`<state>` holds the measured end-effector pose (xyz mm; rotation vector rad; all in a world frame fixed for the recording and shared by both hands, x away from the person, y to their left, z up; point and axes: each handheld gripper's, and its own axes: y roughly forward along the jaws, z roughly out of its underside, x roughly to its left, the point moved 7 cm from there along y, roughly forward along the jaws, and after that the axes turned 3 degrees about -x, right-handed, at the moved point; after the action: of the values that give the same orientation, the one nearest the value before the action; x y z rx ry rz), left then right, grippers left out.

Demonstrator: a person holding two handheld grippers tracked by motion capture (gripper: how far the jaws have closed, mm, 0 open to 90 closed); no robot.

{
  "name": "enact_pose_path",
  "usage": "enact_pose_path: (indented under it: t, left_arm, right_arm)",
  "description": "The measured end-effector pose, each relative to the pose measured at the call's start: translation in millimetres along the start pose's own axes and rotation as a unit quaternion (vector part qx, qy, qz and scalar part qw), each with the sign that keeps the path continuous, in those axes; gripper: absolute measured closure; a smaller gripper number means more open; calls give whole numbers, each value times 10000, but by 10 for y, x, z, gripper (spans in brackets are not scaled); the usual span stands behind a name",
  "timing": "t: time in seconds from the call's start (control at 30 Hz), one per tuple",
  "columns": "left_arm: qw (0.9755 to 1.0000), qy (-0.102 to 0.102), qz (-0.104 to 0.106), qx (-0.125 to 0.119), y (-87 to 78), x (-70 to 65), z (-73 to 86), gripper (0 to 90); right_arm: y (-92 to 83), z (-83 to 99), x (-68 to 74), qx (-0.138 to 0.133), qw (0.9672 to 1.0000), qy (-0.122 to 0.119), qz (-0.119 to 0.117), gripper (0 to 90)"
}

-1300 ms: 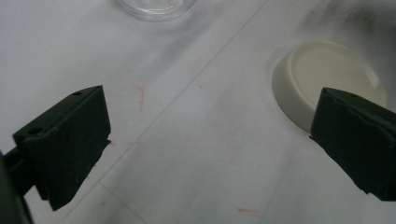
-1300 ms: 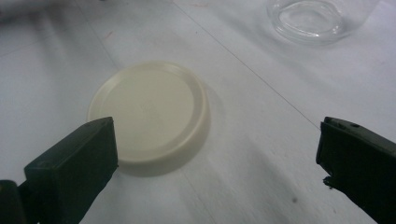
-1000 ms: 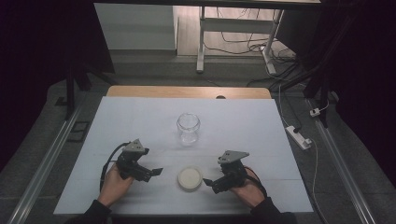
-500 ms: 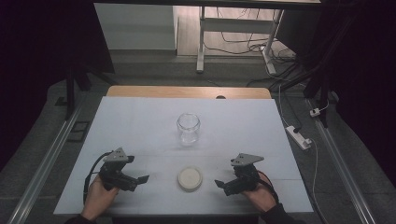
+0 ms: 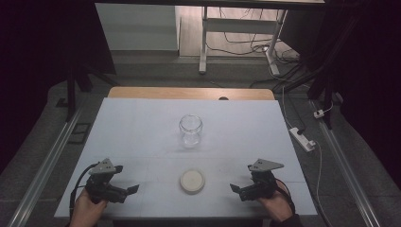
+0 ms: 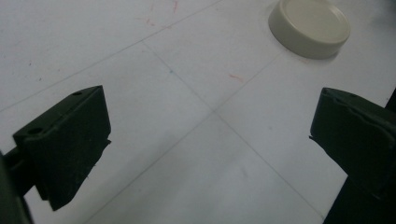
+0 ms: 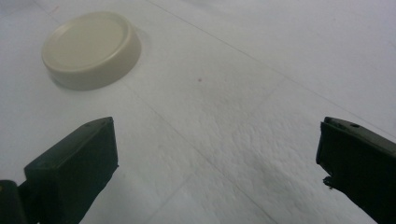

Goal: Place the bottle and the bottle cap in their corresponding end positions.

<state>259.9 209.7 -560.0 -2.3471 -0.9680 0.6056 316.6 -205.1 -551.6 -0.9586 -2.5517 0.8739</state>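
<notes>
Lid untouched, left claw and right claw wide, empty

High view looks down from afar; both gripper views (close, low) share the lid.

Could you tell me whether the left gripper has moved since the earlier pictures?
Yes. The left gripper has drawn away from the cream lid, out toward the table's left edge and nearer its front; the lid hasn't moved.

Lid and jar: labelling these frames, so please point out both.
lid (image 5: 192,180), high view, middle of its flat top.
jar (image 5: 190,131), high view, middle of its clear glass wall.
</notes>
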Motion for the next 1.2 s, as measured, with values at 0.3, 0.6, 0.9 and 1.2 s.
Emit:
enact_pose_path:
  t: [0.3, 0.6, 0.9, 1.2]
  left_arm:
    - [9998, -95, -165, -15, -146, 17, 146, 0]
    - [9992, -177, -371, -25, -284, 50, 289, 0]
    - [9982, -182, -569, 74, -360, 70, 402, 0]
    - [9970, -212, -719, 184, -418, 86, 489, 0]
  right_arm:
    - [-157, 99, -102, 38, 9995, 166, 281, 0]
    - [-312, 204, -188, 43, 9982, 392, 458, 0]
    - [-443, 322, -241, 75, 9963, 614, 599, 0]
    - [-530, 364, -229, 91, 9957, 657, 643, 0]
